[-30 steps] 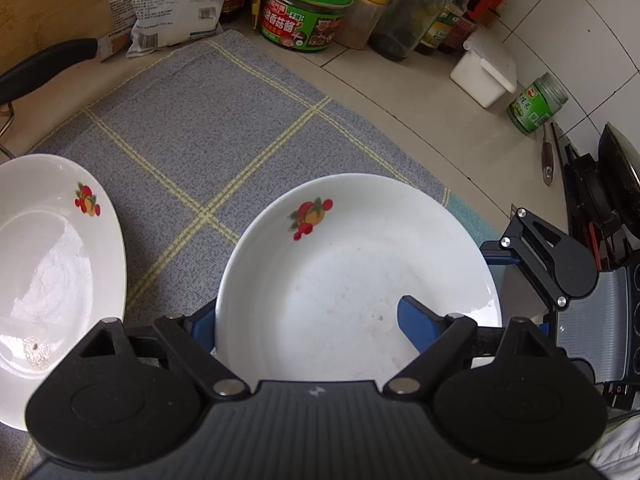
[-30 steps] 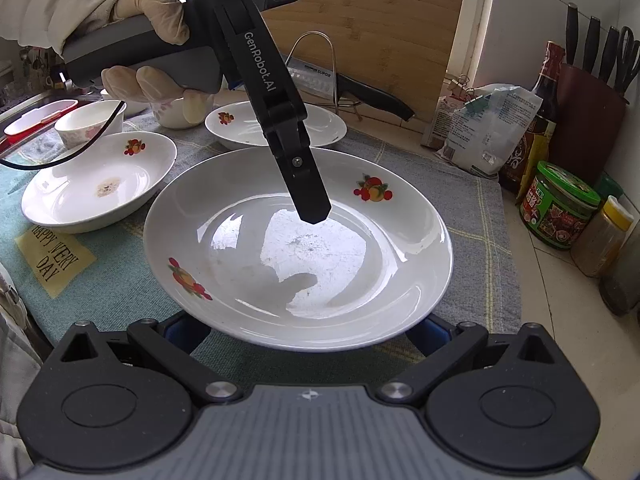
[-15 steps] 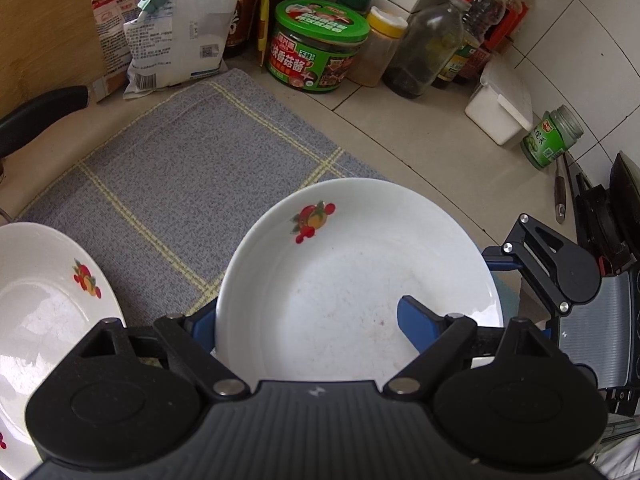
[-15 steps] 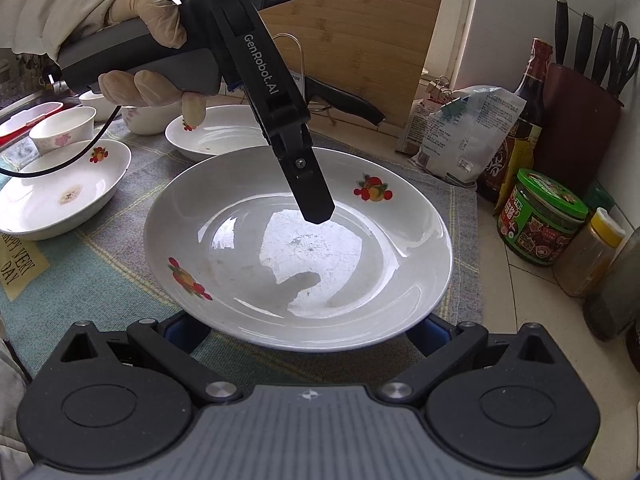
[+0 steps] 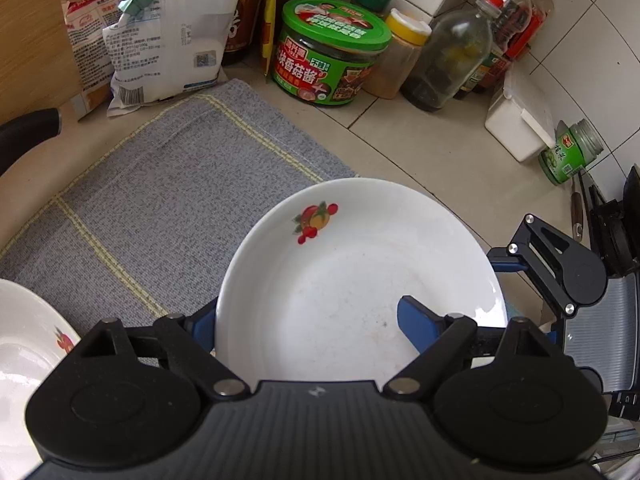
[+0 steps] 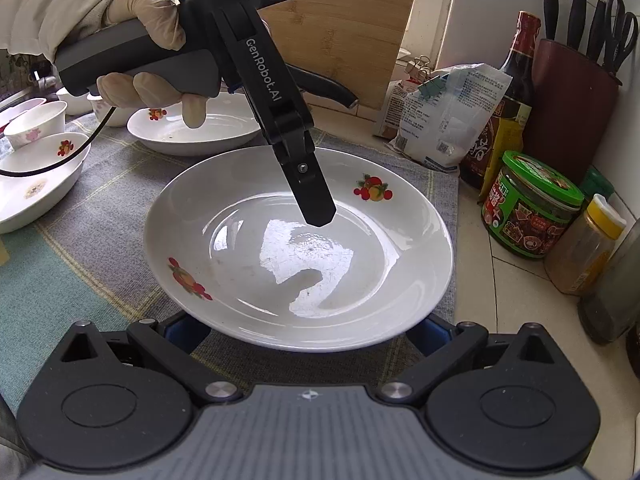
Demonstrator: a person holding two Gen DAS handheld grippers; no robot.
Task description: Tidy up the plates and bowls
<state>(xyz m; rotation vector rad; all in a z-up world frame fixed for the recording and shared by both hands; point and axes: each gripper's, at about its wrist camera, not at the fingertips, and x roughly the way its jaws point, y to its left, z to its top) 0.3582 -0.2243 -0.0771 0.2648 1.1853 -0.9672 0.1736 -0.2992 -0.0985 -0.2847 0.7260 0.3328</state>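
A white deep plate with fruit prints [image 5: 352, 280] [image 6: 280, 248] is held in the air over the grey mat [image 5: 168, 200]. My left gripper [image 5: 308, 320] is shut on its rim, one blue finger [image 5: 416, 324] inside the plate and one outside. In the right wrist view the left gripper's finger [image 6: 312, 196] reaches into the plate from above. My right gripper [image 6: 300, 332] sits under the plate's near rim with its fingers spread wide; the fingertips are hidden beneath the plate. Another plate [image 6: 192, 128] and one more [image 6: 36, 184] rest on the mat at left.
Small bowls [image 6: 36, 120] stand at far left. A green-lidded jar [image 5: 332, 60], yellow-capped jar [image 5: 400, 56], bottles [image 5: 452, 60], white bag [image 5: 168, 32], a white box [image 5: 516, 128] and a green tin [image 5: 568, 152] line the counter's back. Knife block [image 6: 572, 96] and cutting board [image 6: 352, 20] stand behind.
The plate has been carried to the right, towards the jars and the mat's right edge. Both grippers moved with it. The resting plates have slid leftwards in view.
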